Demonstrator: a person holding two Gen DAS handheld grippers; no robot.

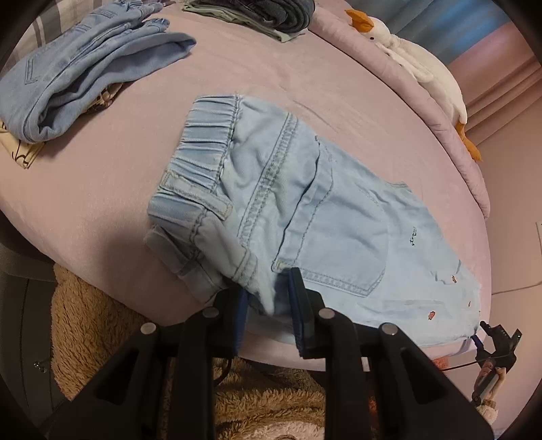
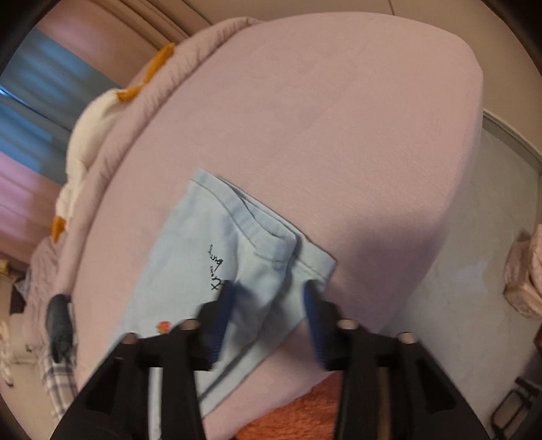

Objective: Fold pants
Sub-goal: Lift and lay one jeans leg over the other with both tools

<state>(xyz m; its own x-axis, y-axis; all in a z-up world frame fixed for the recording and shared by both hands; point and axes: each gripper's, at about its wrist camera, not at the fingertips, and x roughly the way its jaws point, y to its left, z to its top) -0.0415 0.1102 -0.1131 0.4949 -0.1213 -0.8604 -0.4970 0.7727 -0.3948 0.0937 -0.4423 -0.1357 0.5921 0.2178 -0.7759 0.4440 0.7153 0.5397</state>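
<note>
Pale blue denim pants point(image 1: 305, 216) with a gathered elastic waistband lie folded on the pink-lilac bedsheet point(image 1: 142, 142), close to the near edge of the mattress. In the left wrist view the waistband sits toward 10 o'clock and the legs run off toward 4 o'clock, with a stitched back pocket facing up and a few small coloured embroidered marks near the lower right.

The left gripper point(image 1: 269, 306) has its two blue-padded black jaws set apart, with a fold of the pants' near edge between them; whether the pads actually pinch the cloth cannot be told. The right gripper point(image 2: 269, 308) has its jaws spread wide over the hem end of the pants point(image 2: 216, 257), where black script lettering and a small red embroidered patch show on the fabric. This view is blurred, and the pads appear to straddle the cloth rather than clamp it.

At 10 o'clock in the left view a stack of folded mid-blue jeans point(image 1: 84, 67) rests on the sheet, well apart from the pants. At 12 o'clock lies a pile of dark grey and green folded clothes point(image 1: 257, 13). At 2 o'clock a white plush goose with orange beak and feet point(image 1: 423, 67) stretches along the far edge of the bed. Below the mattress edge, at 7 o'clock, a tan fleecy blanket point(image 1: 101, 338) shows.
</note>
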